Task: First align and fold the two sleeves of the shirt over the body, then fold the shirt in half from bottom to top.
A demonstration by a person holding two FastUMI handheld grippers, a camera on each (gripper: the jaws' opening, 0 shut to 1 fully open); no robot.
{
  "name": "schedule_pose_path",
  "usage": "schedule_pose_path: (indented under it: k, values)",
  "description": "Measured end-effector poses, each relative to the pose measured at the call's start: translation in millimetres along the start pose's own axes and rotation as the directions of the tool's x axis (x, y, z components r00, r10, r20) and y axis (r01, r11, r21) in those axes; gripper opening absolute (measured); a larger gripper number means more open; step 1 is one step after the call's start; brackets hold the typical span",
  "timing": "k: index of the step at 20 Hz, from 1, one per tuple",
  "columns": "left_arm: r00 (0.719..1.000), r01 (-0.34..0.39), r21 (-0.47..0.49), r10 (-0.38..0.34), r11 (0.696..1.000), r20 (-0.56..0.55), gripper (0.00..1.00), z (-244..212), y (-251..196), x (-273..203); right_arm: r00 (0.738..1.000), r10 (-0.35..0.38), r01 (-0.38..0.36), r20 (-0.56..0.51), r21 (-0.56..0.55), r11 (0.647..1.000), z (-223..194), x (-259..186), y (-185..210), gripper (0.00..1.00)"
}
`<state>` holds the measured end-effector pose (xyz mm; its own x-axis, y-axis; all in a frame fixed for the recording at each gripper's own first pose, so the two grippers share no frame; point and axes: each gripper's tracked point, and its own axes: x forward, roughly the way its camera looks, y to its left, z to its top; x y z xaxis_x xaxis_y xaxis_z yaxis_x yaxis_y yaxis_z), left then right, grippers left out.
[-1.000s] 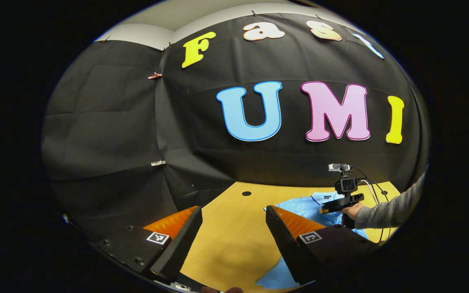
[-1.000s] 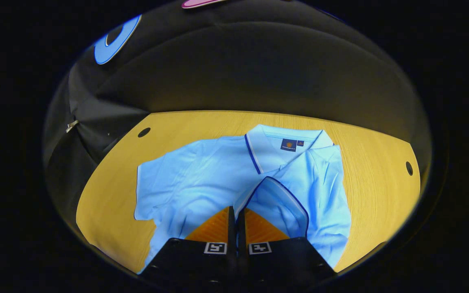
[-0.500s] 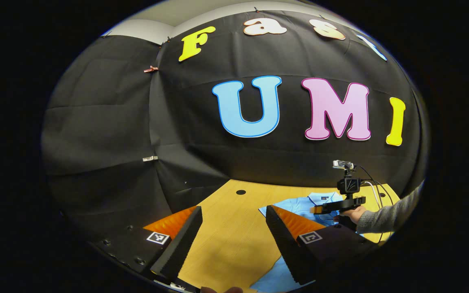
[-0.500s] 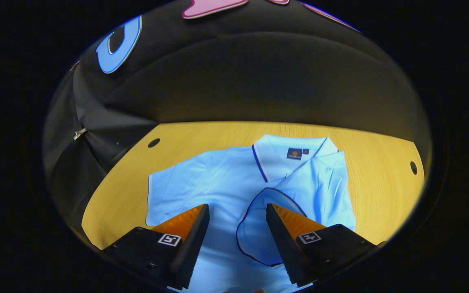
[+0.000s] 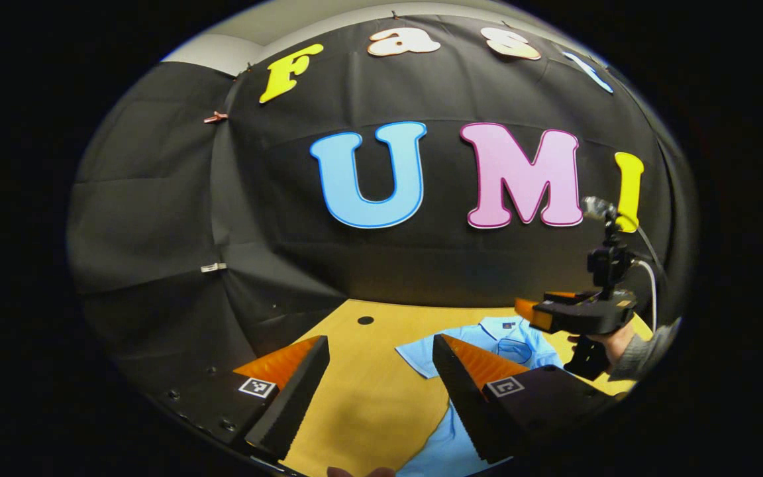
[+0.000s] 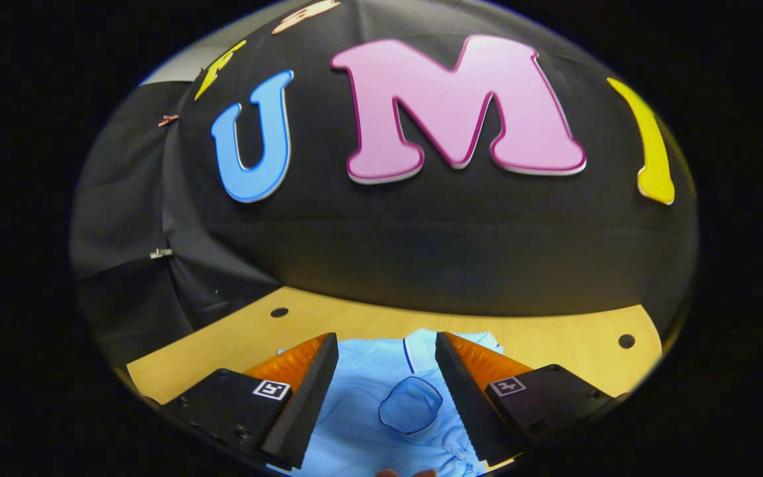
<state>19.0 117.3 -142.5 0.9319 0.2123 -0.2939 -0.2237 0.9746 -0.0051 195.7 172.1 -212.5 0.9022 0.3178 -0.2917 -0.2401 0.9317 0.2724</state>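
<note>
Right gripper [image 6: 385, 371]: jaws wide apart, holding nothing, raised above the shirt [image 6: 355, 424]. Left gripper [image 5: 381, 371]: jaws also spread, empty, hovering over bare table [image 5: 355, 397] just off the shirt's edge. From the left gripper view you can see the right gripper [image 5: 570, 315] held high in your hand [image 5: 610, 341], well clear of the cloth.

Shirt lies flat on the table, below and between the right gripper's fingers. One sleeve [image 6: 411, 411] is folded in: its dark-trimmed cuff sits on the body near the collar [image 6: 421, 348]. The other sleeve [image 5: 418, 351] looks flat and spread out toward the left gripper's side, so I'd judge you're halfway through the sleeve step.

Orientation: collar points away from you, toward the wall [image 6: 421, 252]; hem is nearest you, out of frame. Long axis runs near-to-far, roughly in line with the right gripper's fingers.

Next move, my read: take the left gripper down to the outer edge of the spread sleeve, pinch both layers at the cuff, lift just enough to clear, carry it across the body and lay it to match the first. Keep the right gripper out of the way or use it to pin the shoulder. The bottom-to-top fold comes after.
</note>
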Motion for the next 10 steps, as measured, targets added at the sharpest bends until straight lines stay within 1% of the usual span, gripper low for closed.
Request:
schedule_pose_path:
  k: [2,5,7,10]
  values:
    - [0.999,0.038,0.007,-0.038,0.999,-0.009,1.00,-5.1,-11.5,11.1,0.996,-0.001,0.001,0.090,-0.003,1.000,44.8,-45.4,-0.3,0.93]
    - [0.995,0.095,0.010,-0.094,0.995,-0.032,0.99,-13.3,-28.3,33.3,0.980,-0.002,0.005,0.198,-0.012,1.000,95.7,-112.4,-1.0,0.92]
    - [0.988,0.139,0.008,-0.138,0.990,-0.066,0.99,-26.2,-39.9,51.7,0.970,-0.006,0.015,0.244,-0.035,0.999,118.4,-158.1,-5.0,0.92]
    - [0.970,0.185,-0.012,-0.184,0.983,-0.161,0.99,-52.7,-56.4,94.3,0.954,-0.031,0.046,0.297,-0.045,0.998,140.4,-215.9,-11.0,0.92]
